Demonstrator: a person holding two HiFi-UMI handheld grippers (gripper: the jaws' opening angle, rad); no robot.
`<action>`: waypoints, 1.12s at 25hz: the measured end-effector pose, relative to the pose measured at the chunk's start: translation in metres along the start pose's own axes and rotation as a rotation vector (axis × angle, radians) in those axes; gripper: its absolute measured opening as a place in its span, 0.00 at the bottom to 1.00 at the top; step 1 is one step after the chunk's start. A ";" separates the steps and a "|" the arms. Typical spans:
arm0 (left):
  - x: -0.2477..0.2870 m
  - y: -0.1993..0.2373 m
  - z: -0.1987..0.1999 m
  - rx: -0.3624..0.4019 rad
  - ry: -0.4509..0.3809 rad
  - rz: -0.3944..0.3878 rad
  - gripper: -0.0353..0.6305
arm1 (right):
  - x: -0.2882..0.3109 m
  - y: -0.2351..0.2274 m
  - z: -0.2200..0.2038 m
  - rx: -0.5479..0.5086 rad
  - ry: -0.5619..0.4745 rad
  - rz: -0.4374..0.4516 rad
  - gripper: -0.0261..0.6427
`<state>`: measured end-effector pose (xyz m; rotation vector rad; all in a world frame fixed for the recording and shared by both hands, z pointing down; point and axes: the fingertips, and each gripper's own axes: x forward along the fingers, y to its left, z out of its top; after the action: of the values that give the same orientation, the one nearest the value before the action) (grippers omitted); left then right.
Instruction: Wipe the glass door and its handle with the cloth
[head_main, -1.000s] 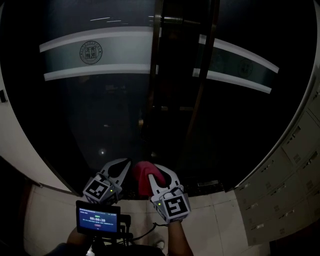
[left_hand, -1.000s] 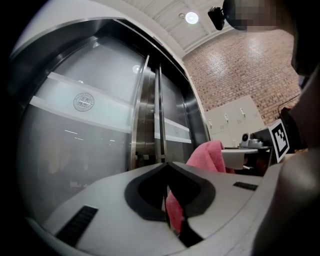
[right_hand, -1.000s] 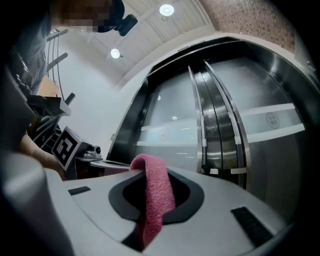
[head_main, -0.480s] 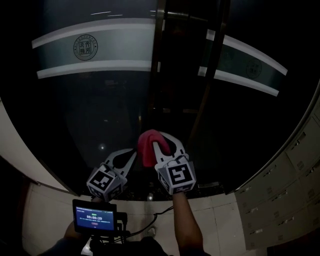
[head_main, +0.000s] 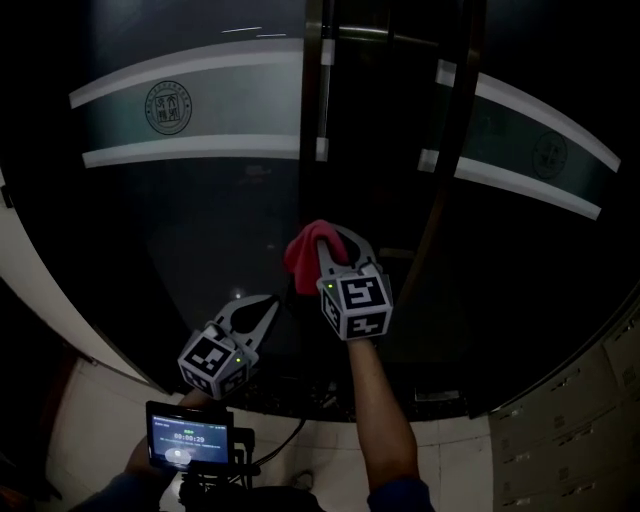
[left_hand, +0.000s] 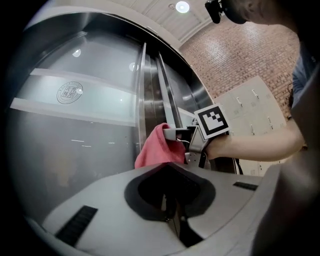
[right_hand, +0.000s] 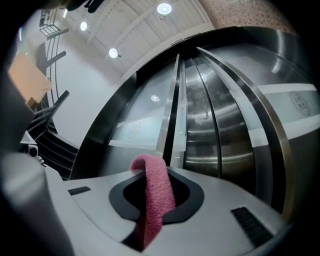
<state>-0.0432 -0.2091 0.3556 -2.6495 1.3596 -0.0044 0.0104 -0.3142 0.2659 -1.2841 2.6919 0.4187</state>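
The right arm stretches forward, lifting the right gripper (head_main: 333, 243) toward the door (head_main: 200, 220) beside its dark middle frame. The left gripper (head_main: 262, 308) hangs lower, jaws together on nothing. The right jaws pinch the cloth (head_main: 303, 256), which pokes past their tips and droops left, pink and nubby
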 end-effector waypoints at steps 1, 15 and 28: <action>0.001 0.004 -0.005 0.000 0.011 0.012 0.07 | 0.002 0.000 -0.007 0.015 0.001 0.001 0.08; 0.003 0.035 -0.041 -0.063 0.044 -0.042 0.07 | -0.031 0.042 -0.116 0.092 0.076 -0.110 0.08; -0.015 0.044 -0.084 -0.064 0.116 -0.132 0.07 | -0.028 0.090 -0.213 0.255 0.190 -0.179 0.08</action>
<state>-0.0939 -0.2343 0.4333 -2.8277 1.2339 -0.1344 -0.0411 -0.3037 0.4931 -1.5349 2.6351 -0.0692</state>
